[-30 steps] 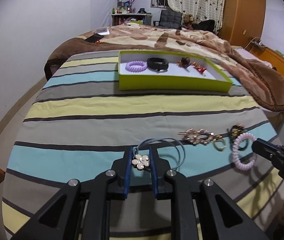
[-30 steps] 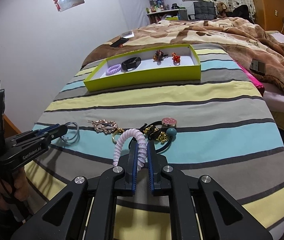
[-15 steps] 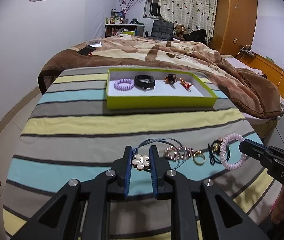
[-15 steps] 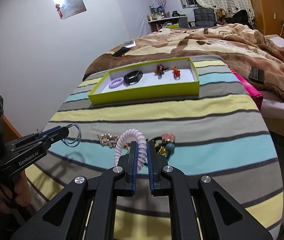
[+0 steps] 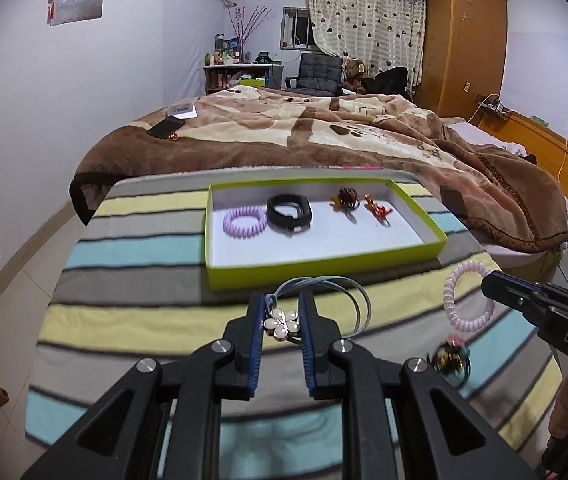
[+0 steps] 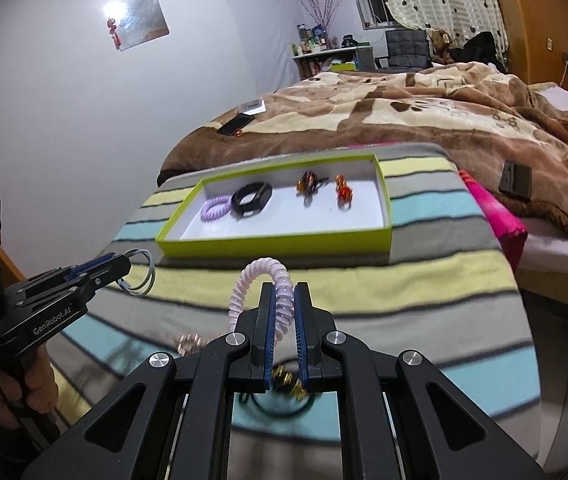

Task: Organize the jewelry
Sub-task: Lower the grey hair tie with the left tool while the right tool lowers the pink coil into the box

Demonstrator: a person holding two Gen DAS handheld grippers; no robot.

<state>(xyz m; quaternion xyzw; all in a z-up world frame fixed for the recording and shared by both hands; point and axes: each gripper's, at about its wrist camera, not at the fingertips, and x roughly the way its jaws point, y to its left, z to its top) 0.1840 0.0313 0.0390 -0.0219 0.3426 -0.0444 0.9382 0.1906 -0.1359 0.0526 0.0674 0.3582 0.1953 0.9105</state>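
Left claw (image 5: 281,322) clamped on white flower-charm hair tie with blue-grey loops (image 5: 282,322); right claw (image 6: 284,314) pinching pale pink spiral hair coil (image 6: 261,280), both before lime-green cardboard tray (image 5: 324,266).

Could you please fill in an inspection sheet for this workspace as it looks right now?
Surface: striped cover on the near end of the bed.
Job's things: green tray holding a purple coil tie, a black band and two small orange-brown hair clips; more jewelry loose on the cover.
Clutter: phone and card on the brown blanket.
Grippers: left gripper shut on a flower hair tie; right gripper shut on a pink coil tie.
Cables: cord at the far right headboard.
Surroundings: wardrobe, curtain, chair, shelf.
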